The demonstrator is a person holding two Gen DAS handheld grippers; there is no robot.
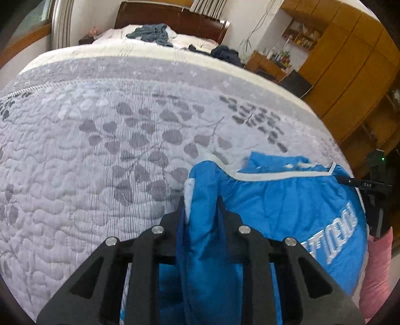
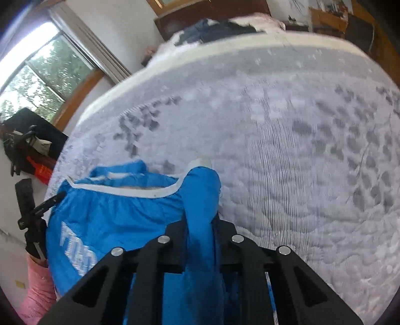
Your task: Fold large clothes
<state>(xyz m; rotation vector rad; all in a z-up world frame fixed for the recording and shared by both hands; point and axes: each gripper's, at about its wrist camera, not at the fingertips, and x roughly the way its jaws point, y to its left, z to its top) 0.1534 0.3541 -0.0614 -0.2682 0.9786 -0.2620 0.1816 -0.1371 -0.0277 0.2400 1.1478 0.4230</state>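
The left gripper (image 1: pixel 201 207) is clamped on a bunched fold of the blue jacket (image 1: pixel 287 207), the cloth squeezed up between its two black fingers (image 1: pixel 180 208). The right gripper (image 2: pixel 200 222) does the same at the other end, its fingers (image 2: pixel 217 221) pinched tight on a thick wad of the same jacket (image 2: pixel 120 212). From each wrist view the other gripper shows at the far edge of the cloth, with a pink sleeve (image 1: pixel 377 270) behind it.

Between the two grips the jacket hangs stretched sideways, its white-trimmed edge (image 1: pixel 275 175) uppermost and sagging a little in the middle, white lettering (image 1: pixel 332 237) across the panel below. It looks to be held up off the bed (image 1: pixel 100 150), at the near edge, though how far it clears the quilt cannot be told. Holding two ends at once, I'd judge, is meant to pull the garment wide and let its weight shake out creases before it is laid down flat.

The grey leaf-patterned quilt ahead lies bare, giving room to spread it. Other clothes (image 1: pixel 152 33) sit heaped far off by the headboard (image 1: pixel 175 17).
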